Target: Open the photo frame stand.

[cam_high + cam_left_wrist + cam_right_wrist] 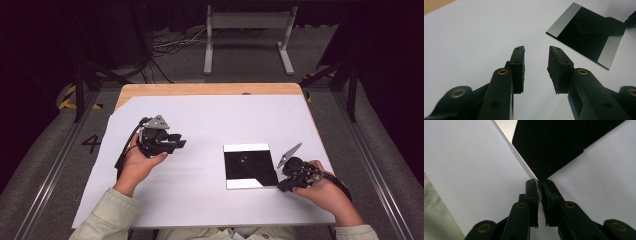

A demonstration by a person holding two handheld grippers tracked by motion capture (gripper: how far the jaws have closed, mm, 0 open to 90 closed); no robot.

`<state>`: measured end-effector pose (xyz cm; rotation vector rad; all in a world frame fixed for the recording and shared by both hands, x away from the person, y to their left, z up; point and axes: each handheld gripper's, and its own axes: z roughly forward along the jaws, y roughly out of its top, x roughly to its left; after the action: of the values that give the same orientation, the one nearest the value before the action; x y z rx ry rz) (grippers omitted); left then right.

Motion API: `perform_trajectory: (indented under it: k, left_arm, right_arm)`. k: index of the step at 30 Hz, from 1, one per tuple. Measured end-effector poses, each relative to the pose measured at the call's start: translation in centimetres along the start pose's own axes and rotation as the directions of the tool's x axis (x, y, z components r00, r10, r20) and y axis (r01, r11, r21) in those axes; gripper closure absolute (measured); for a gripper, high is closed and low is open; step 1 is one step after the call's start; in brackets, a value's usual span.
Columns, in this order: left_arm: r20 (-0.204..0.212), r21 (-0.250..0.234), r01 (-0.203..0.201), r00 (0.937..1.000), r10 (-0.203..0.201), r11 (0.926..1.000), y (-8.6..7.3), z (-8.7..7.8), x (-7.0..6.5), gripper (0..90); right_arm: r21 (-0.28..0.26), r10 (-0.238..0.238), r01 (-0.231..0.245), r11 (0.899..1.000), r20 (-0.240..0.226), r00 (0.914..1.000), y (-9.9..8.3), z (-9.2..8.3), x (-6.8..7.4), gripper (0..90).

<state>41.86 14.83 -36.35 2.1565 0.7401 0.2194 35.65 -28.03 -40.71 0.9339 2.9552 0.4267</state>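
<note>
While the black square sheet lies flat on the table, the right gripper has its jaws pinching the sheet's near corner, so lifting remains, and the left gripper waits with jaws spread.

The right gripper has its 2 black jaws nearly together, a thin slit between them. Their tips meet the near corner of a black panel with a pale edge strip, lying on the white table.

A lab-like recording bay is showing itself: black curtains hanging around, cables trailing over grey floor, hazard tape.
</note>
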Motion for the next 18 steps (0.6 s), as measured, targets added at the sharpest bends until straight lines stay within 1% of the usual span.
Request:
perform_trajectory:
  k: [5, 6, 10, 16, 18]
  left_arm:
    - [-0.001, 0.001, -0.001, 1.0000, 0.001, 1.0000, 0.0, 0.0, 0.0, 66.6]
    - [-0.001, 0.002, -0.001, 1.0000, 0.001, 1.0000, 0.0, 0.0, 0.1, 66.5]
    - [0.000, 0.003, 0.001, 1.0000, -0.001, 1.0000, 0.0, 0.1, 0.1, 66.4]
    - [0.001, 0.003, 0.001, 1.0000, -0.001, 1.0000, -0.1, 0.2, 0.2, 66.4]
    - [0.002, 0.005, 0.004, 1.0000, -0.004, 1.0000, -0.1, 0.2, 0.2, 66.3]
  right_arm:
    - [-0.002, -0.007, 0.007, 1.000, 0.008, 0.9999, 0.0, -0.1, 0.0, 87.9]
    - [-0.003, -0.006, 0.006, 1.000, 0.017, 0.9998, 0.0, -0.1, 0.0, 88.2]
    - [-0.009, -0.013, 0.013, 1.000, 0.017, 0.9998, 0.0, -0.3, 0.0, 88.4]
    - [-0.046, -0.003, 0.004, 0.999, 0.006, 1.0000, -0.2, -1.1, 0.0, 88.4]
    - [-0.050, -0.006, 0.006, 0.999, 0.006, 1.0000, -0.2, -1.2, 0.0, 88.4]
